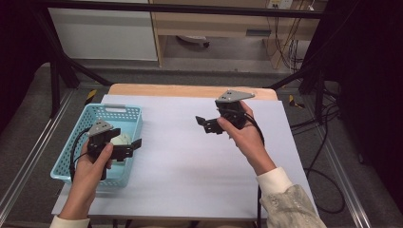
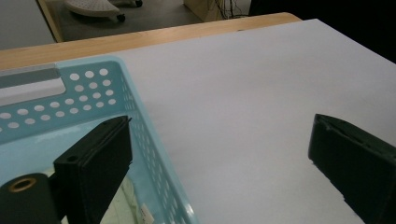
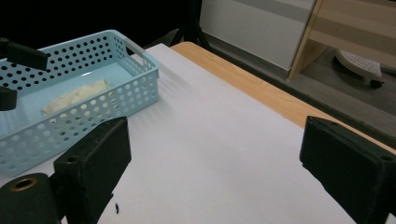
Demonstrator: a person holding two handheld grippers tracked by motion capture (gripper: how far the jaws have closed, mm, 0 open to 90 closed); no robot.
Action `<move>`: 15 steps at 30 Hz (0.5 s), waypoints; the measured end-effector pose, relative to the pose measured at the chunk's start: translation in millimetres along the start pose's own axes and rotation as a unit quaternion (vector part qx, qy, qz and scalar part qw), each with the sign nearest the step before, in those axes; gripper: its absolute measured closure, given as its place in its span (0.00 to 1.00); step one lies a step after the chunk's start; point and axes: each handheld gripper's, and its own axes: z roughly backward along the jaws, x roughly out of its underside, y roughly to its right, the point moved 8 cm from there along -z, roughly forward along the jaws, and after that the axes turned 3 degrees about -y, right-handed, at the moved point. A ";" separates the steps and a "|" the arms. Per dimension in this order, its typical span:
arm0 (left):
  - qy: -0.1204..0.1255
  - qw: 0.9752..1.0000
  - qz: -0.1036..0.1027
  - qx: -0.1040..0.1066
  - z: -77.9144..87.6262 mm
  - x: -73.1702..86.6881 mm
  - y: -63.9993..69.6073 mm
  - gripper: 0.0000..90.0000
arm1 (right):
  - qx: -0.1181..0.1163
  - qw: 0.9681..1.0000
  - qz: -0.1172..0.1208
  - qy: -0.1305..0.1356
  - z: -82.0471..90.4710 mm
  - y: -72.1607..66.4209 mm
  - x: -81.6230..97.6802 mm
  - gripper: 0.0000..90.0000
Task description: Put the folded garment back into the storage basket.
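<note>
Over the blue basket (image 1: 127, 112), the left claw (image 1: 133, 144) hangs with jaws wide and empty, one jaw inside the wall, the other out over the white table (image 1: 190, 161). Beneath and behind it lies a pale, soft-looking lump (image 3: 77, 95), possibly a cloth or dough; the view is too coarse to say. The right claw (image 1: 202, 122), also wide, waits well apart. To grasp well, pull the left claw back, centre both jaws over the lump, then descend.
</note>
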 end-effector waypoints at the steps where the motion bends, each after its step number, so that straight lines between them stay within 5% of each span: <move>1: -0.001 1.000 0.000 0.000 -0.2 0.2 0.2 0.07 | 0.002 1.000 -0.002 0.001 1.8 2.8 0.6 0.10; 15: -0.006 1.000 -0.004 0.007 -0.8 7.1 3.9 0.07 | 0.026 1.000 -0.017 0.002 25.9 28.4 24.2 0.08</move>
